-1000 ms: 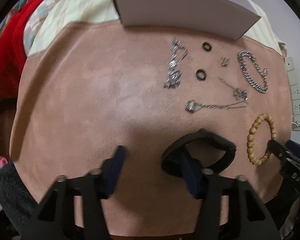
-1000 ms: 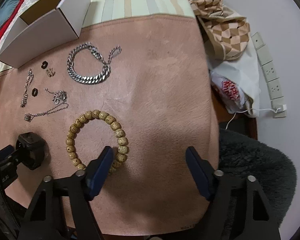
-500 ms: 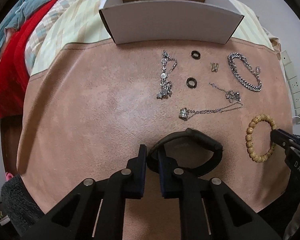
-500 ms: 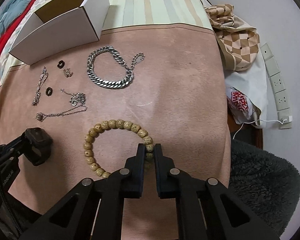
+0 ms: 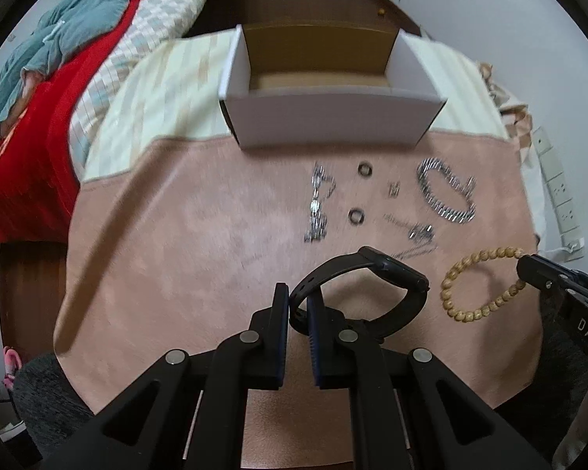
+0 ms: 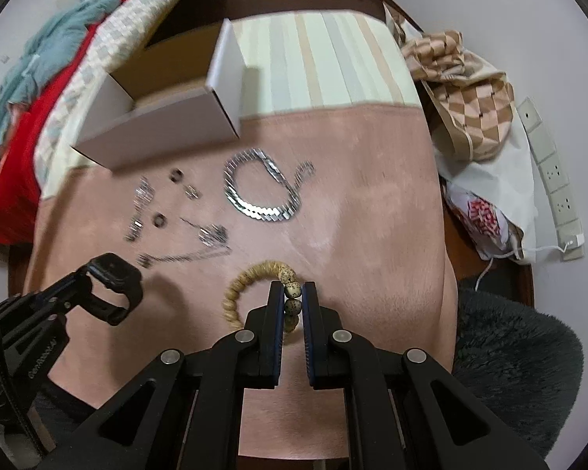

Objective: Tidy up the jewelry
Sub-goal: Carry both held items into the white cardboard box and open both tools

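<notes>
Right, both tools are loaded up: the left tool (image 5: 297, 305) has its fingers pressed in on the strap of the black watch (image 5: 372, 293), pinching it, and the watch looks raised off the pink mat (image 5: 176, 243), its face out front, toward the silver pieces. Over on the other side, the right tool (image 6: 293, 295) is clamped on the wooden bead bracelet (image 6: 251, 278), a couple of speckled beads squeezed between its fingers while the rest of the loop curls away to the left. Beyond them on the mat lie the chunky silver chain bracelet (image 6: 258, 196), two dark rings (image 5: 364, 169), a thin necklace (image 5: 411, 231) and a silver link piece (image 5: 318, 203), all blurred, so the finer detail is lost. Behind those sits the open white box (image 5: 325, 117) on the striped cloth (image 6: 325, 58), just touching the far edge of the mat, nothing showing on what I can see of its brown floor.
</notes>
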Motion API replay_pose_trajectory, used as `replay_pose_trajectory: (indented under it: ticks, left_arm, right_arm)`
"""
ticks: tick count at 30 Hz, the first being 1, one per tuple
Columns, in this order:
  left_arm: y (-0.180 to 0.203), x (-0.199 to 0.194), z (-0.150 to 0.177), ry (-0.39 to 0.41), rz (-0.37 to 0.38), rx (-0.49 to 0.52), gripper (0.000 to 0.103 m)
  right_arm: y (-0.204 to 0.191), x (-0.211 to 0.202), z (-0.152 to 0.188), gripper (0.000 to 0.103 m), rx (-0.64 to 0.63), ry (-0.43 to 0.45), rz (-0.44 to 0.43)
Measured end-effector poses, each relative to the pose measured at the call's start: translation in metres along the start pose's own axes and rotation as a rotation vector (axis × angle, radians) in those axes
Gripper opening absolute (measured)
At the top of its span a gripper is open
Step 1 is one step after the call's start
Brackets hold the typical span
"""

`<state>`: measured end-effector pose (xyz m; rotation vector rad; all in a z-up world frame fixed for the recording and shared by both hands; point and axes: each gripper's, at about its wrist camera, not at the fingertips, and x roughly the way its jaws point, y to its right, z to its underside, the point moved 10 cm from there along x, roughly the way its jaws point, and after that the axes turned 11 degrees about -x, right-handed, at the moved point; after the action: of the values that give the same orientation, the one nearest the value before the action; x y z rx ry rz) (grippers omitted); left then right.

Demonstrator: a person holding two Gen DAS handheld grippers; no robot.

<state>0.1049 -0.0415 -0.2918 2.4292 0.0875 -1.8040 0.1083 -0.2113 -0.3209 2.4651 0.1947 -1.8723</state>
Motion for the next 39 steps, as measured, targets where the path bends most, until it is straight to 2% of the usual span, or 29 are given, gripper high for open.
replay_pose_trajectory:
  ticks: [7,12,16,22,25,30,36,37,38,39]
  left_arm:
    - [0.006,-0.031,-0.053,0.089,0.047,-0.006,0.006]
    - [0.005,-0.049,-0.096,0.145,0.070,-0.014,0.007]
    - [0.004,-0.053,-0.128,0.172,0.072,-0.025,0.007]
    - [0.001,-0.032,-0.167,0.158,0.060,-0.036,0.007]
    - [-0.001,-0.013,-0.182,0.121,0.066,-0.051,0.007]
    - [-0.002,0.020,-0.198,0.031,0.117,-0.081,0.008]
    - [-0.004,0.032,-0.208,-0.019,0.111,-0.124,0.021]
    - [-0.004,0.030,-0.209,-0.012,0.107,-0.123,0.035]
    - [-0.003,0.029,-0.211,-0.002,0.107,-0.120,0.047]
    - [-0.004,0.026,-0.212,0.008,0.103,-0.119,0.072]
  right_arm:
    - [-0.018,-0.045,-0.046,0.009,-0.052,0.101,-0.043]
    - [-0.030,-0.080,-0.095,0.009,-0.091,0.187,-0.073]
    - [-0.040,-0.092,-0.141,0.009,-0.130,0.237,-0.073]
    - [-0.052,-0.070,-0.191,0.009,-0.175,0.226,-0.069]
    - [-0.055,-0.050,-0.207,0.009,-0.179,0.199,-0.074]
    - [-0.060,-0.016,-0.227,0.009,-0.175,0.144,-0.112]
    - [-0.063,0.020,-0.230,0.011,-0.161,0.033,-0.222]
    - [-0.061,0.022,-0.229,0.012,-0.156,0.029,-0.225]
    - [-0.059,0.023,-0.229,0.018,-0.154,0.030,-0.216]
    - [-0.056,0.023,-0.228,0.030,-0.153,0.032,-0.202]
